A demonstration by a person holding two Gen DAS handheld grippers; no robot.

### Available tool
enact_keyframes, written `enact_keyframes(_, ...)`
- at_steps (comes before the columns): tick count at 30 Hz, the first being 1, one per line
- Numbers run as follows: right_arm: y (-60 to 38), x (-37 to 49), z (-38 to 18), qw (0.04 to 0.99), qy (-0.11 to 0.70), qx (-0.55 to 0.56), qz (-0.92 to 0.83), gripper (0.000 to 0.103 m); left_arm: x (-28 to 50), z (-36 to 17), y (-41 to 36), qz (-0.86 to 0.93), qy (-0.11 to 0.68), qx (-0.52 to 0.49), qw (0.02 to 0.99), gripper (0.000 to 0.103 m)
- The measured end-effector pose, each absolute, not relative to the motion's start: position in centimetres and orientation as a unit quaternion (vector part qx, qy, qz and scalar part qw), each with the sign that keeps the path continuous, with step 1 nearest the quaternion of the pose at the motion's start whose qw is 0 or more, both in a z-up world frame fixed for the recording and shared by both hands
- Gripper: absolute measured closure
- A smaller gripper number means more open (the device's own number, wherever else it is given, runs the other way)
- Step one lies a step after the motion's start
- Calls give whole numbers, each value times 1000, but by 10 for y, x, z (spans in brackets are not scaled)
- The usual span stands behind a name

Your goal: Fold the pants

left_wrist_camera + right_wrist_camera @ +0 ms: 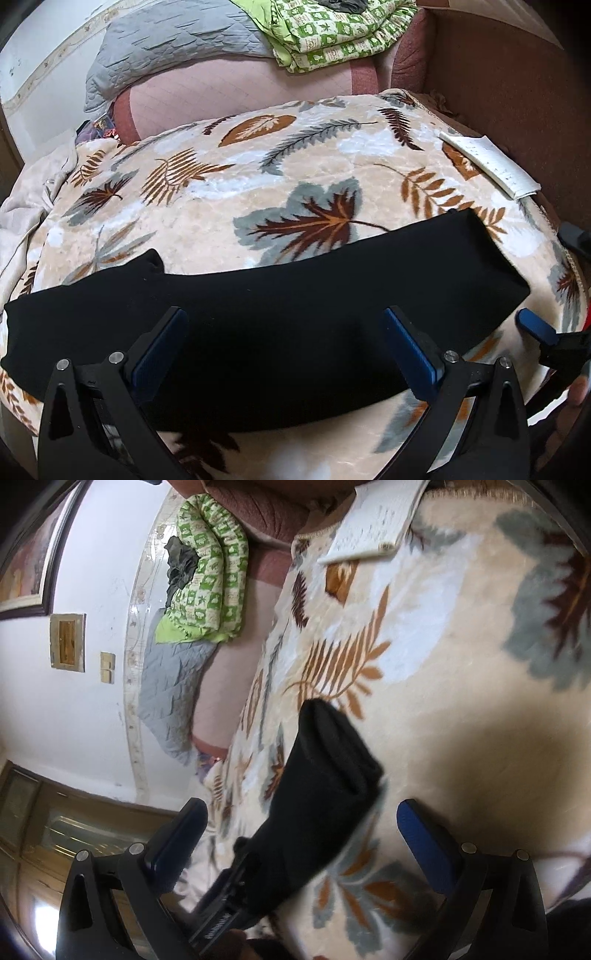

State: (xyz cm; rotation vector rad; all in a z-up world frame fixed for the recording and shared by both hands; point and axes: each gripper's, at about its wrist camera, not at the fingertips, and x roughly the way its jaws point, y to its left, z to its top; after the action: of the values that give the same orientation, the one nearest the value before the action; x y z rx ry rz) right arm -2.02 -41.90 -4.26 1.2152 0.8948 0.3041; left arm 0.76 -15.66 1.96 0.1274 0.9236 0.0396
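Pants [266, 332] judged soft, light, limp; best pinched at end corners. Left gripper [284, 354], right gripper [301, 845] both spread wide, nothing held.

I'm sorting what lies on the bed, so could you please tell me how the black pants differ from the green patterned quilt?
The black pants are plain and dark; the green patterned quilt is bright with printed squares. The pants lie flat as a long strip on the leaf-print blanket, near the left tongs; the quilt sits bundled thickly at the far end. Both are folded fabric.
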Motion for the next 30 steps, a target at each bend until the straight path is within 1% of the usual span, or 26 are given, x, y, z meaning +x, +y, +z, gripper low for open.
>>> enact_keyframes(4,-414,-16,-47,718,410,548,124,0,12,9,-135,13,463,4,886,0)
enact_keyframes(8,-406,-11,-45,726,417,533,122,0,13,-8,-130,1,486,-24,874,0)
enact_keyframes(11,-402,0,-45,729,421,525,123,0,14,-10,-138,3,483,-6,876,0)
enact_keyframes(16,-401,5,-46,733,416,526,119,1,13,-10,-136,-1,484,-12,875,0)
enact_keyframes(21,-393,-3,-43,743,421,503,132,3,13,-10,-135,0,484,-14,875,0)
enact_keyframes(23,-397,0,-47,737,420,514,127,7,13,-11,-136,2,484,-7,875,0)
enact_keyframes(24,-400,0,-48,734,417,521,122,13,13,-11,-137,2,484,-5,875,0)
enact_keyframes(25,-402,-1,-49,733,418,524,117,22,13,-11,-137,2,483,-5,875,0)
enact_keyframes(26,-403,-2,-51,733,423,520,111,28,13,-11,-137,2,484,-5,875,0)
enact_keyframes(27,-405,-4,-52,735,429,516,103,42,13,-11,-137,3,484,-4,875,0)
enact_keyframes(28,-406,-4,-55,734,437,511,96,59,12,-11,-138,4,483,-2,876,0)
enact_keyframes(29,-408,-5,-57,733,442,508,91,71,12,-11,-139,5,482,2,876,0)
enact_keyframes(30,-411,-5,-61,730,449,507,83,93,11,-12,-140,6,481,6,877,0)
